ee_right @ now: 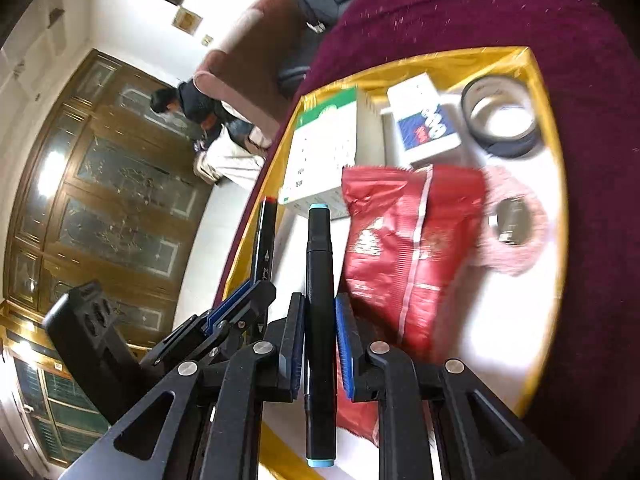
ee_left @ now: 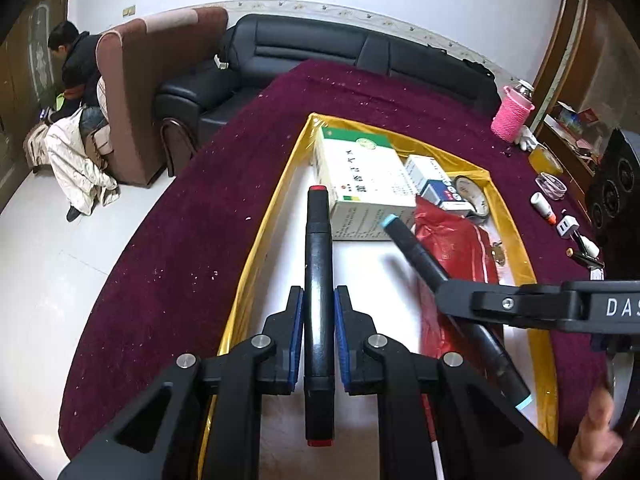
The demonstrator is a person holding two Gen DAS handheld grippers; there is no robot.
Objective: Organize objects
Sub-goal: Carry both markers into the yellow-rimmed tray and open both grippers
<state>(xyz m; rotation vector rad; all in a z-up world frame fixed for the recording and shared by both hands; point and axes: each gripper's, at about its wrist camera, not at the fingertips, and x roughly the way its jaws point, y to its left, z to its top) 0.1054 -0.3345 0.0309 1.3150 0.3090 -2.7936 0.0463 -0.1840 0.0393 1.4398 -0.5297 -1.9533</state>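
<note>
My left gripper [ee_left: 319,300] is shut on a black marker with red ends [ee_left: 319,264], held over the white floor of the yellow-rimmed tray [ee_left: 264,236]. My right gripper [ee_right: 320,308] is shut on a black marker with light-blue ends [ee_right: 319,280], also over the tray [ee_right: 440,62]; it shows in the left wrist view [ee_left: 448,288] to the right. The red-ended marker [ee_right: 266,240] and left gripper [ee_right: 240,300] show at left in the right wrist view. In the tray lie a green-and-white box [ee_left: 364,172], a blue-and-white box [ee_left: 434,180], a tape roll [ee_right: 500,120] and a red pouch [ee_right: 404,248].
The tray sits on a maroon-covered table [ee_left: 168,260]. A pink knitted cup holder [ee_left: 512,114], small bottles and a charger [ee_left: 568,226] stand at the right edge. A black sofa [ee_left: 320,52], a brown armchair [ee_left: 140,92] and a seated person [ee_left: 76,68] lie beyond.
</note>
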